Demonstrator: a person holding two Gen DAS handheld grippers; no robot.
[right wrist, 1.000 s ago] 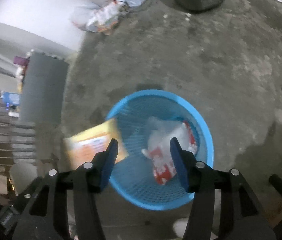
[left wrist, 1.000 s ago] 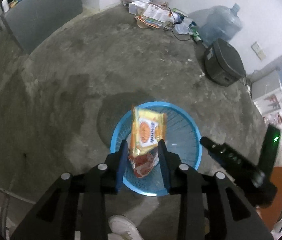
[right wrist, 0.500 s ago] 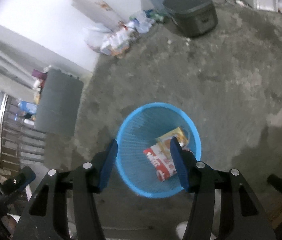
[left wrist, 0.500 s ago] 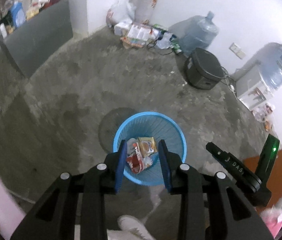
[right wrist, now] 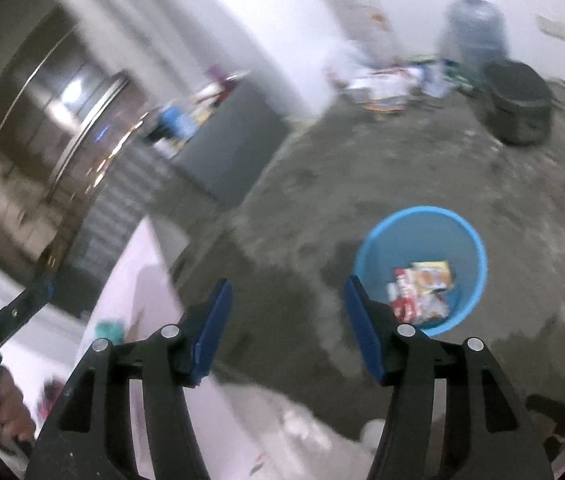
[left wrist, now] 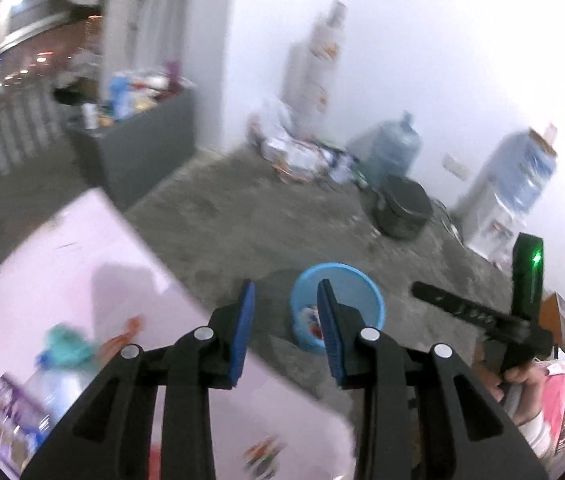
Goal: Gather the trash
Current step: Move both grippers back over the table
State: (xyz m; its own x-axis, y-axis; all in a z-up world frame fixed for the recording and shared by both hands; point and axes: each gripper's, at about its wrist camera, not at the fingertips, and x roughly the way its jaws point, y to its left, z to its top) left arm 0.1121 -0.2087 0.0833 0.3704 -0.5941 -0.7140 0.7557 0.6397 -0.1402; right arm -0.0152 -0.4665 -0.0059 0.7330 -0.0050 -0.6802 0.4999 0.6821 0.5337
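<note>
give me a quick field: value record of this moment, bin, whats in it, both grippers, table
bin: blue basket standing on the concrete floor
bin contents: yellow snack wrapper and red-and-white wrapper, lying side by side
left gripper: open, holding nothing, above the table edge
right gripper: open, holding nothing, beside the basket
table: pink table at lower left, with blurred items on it, one teal
image quality: motion blur in both views, so small items cannot be identified
</note>
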